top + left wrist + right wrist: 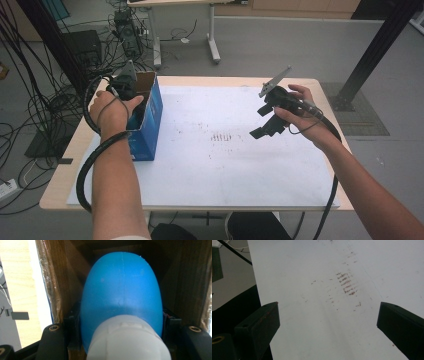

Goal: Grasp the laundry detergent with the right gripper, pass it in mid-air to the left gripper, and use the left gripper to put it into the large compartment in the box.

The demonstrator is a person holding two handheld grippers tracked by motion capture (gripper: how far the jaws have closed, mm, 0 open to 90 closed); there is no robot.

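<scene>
A tall blue cardboard box stands open-topped at the left of the table. My left gripper reaches down into its mouth. Inside, between brown cardboard walls, my left gripper is shut on a blue bulb with a rounded dome and a white neck; the black jaws press on both its sides. My right gripper hangs over the right half of the table, tilted down. In its own view the right gripper stands open, nothing between its jaws, above a white sheet.
The white sheet covers most of the wooden table and bears small brown marks at its middle. Cables lie on the floor to the left. A black post stands at the back right.
</scene>
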